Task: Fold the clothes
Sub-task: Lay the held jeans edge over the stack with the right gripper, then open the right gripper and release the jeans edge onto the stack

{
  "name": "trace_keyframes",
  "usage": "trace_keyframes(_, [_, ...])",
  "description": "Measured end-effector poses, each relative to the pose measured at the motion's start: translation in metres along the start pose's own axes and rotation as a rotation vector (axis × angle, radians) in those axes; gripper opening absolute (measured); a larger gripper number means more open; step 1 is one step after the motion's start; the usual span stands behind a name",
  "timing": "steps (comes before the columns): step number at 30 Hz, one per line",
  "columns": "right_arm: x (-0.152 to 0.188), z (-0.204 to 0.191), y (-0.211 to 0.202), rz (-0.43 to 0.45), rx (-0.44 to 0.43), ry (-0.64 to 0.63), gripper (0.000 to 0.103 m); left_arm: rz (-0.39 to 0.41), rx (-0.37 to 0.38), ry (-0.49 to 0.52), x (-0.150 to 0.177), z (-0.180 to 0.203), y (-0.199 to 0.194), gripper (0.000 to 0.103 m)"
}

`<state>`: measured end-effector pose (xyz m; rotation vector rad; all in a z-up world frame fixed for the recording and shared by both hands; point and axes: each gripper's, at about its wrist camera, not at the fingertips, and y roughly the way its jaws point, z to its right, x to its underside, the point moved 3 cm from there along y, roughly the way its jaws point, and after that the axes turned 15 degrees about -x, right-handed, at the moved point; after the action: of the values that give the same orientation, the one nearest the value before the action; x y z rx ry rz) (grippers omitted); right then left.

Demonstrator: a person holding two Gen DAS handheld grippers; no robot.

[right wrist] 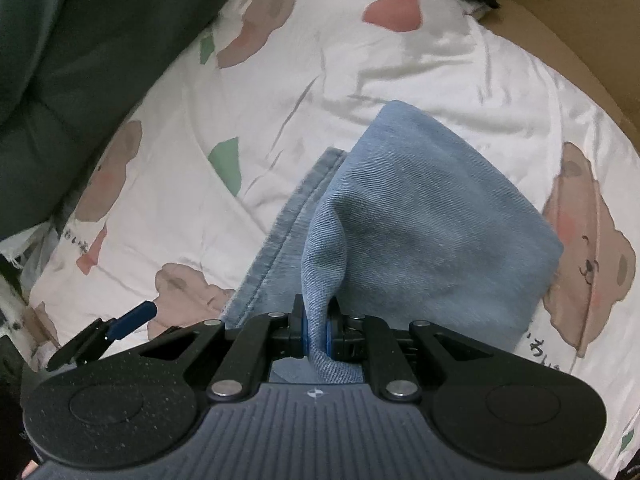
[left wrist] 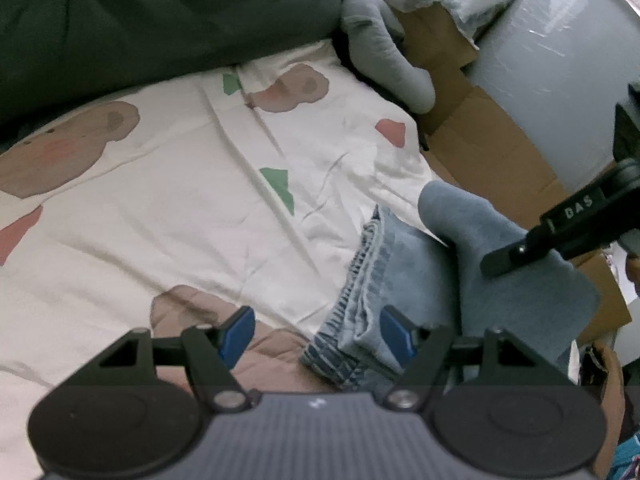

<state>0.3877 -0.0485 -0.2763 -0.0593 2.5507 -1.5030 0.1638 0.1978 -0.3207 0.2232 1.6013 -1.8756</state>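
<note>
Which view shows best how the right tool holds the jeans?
The right wrist view: the right tool is shut on a pinched fold of the jeans, seen close and centred. The left wrist view shows only that tool's finger against the jeans from the side; the pinch is hidden.

Dim, soft indoor light; blown-out glare top right in left view. Strong fisheye bending, dark corners. Slight blur throughout, near claw parts out of focus.
</note>
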Motion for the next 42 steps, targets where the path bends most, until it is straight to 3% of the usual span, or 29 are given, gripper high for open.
trace_keyframes(26, [0.005,-0.032,0.050,-0.078,-0.018,-0.139,0.008,-0.019,-0.058,0.004,0.009,-0.017,-0.015,0.071])
trace_keyframes(31, [0.002,-0.032,0.057,-0.086,-0.044,-0.122,0.021,-0.015,-0.064,0.001,0.008,-0.016,-0.016,0.071])
trace_keyframes(33, [-0.001,-0.036,0.054,-0.085,-0.078,-0.116,0.039,-0.011,-0.064,-0.002,0.007,-0.016,-0.018,0.071])
trace_keyframes(35, [-0.004,-0.043,0.047,-0.076,-0.080,-0.138,0.046,-0.001,-0.060,-0.005,0.004,-0.014,-0.021,0.071])
trace_keyframes(42, [-0.011,-0.039,0.005,0.009,-0.113,-0.136,0.046,0.018,-0.030,-0.024,-0.003,-0.006,-0.031,0.071])
